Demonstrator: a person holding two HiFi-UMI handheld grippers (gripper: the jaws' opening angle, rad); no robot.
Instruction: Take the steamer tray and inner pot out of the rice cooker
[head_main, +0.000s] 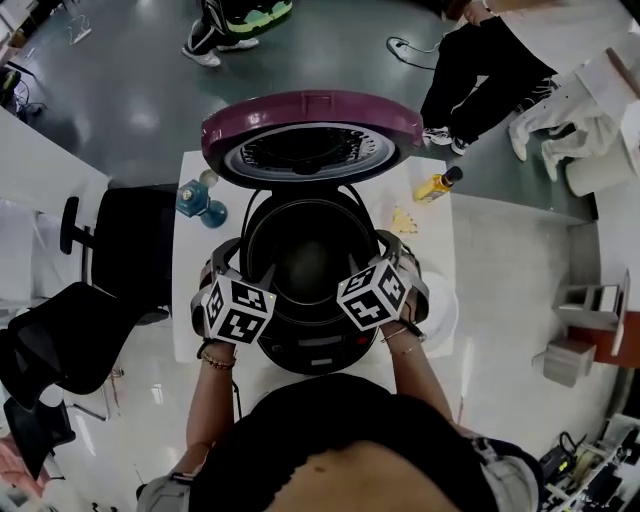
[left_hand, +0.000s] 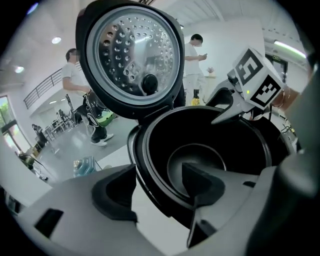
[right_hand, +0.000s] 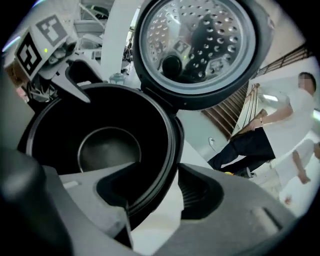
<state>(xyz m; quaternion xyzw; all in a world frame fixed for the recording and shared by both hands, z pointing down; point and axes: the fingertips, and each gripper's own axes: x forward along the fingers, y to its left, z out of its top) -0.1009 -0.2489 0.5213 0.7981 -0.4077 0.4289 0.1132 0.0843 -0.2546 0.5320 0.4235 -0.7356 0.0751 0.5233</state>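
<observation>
The rice cooker (head_main: 310, 345) stands on a white table (head_main: 190, 262) with its maroon lid (head_main: 310, 130) swung up at the back. The dark inner pot (head_main: 310, 250) sits in it, and I see only its round bottom (left_hand: 197, 160) inside. My left gripper (head_main: 248, 275) is open astride the pot's left rim (left_hand: 150, 185), one jaw inside and one outside, with gaps at both pads. My right gripper (head_main: 385, 262) is open in the same way over the right rim (right_hand: 165, 175). Each gripper shows in the other's view: the right gripper (left_hand: 235, 112) and the left gripper (right_hand: 75, 90).
A blue glass bottle (head_main: 200, 200) stands left of the lid; a yellow bottle (head_main: 437, 184) and a yellow scrap (head_main: 403, 220) lie at its right. A white round thing (head_main: 441, 310) lies right of the cooker. Black chairs (head_main: 120, 250) stand left; people stand beyond the table.
</observation>
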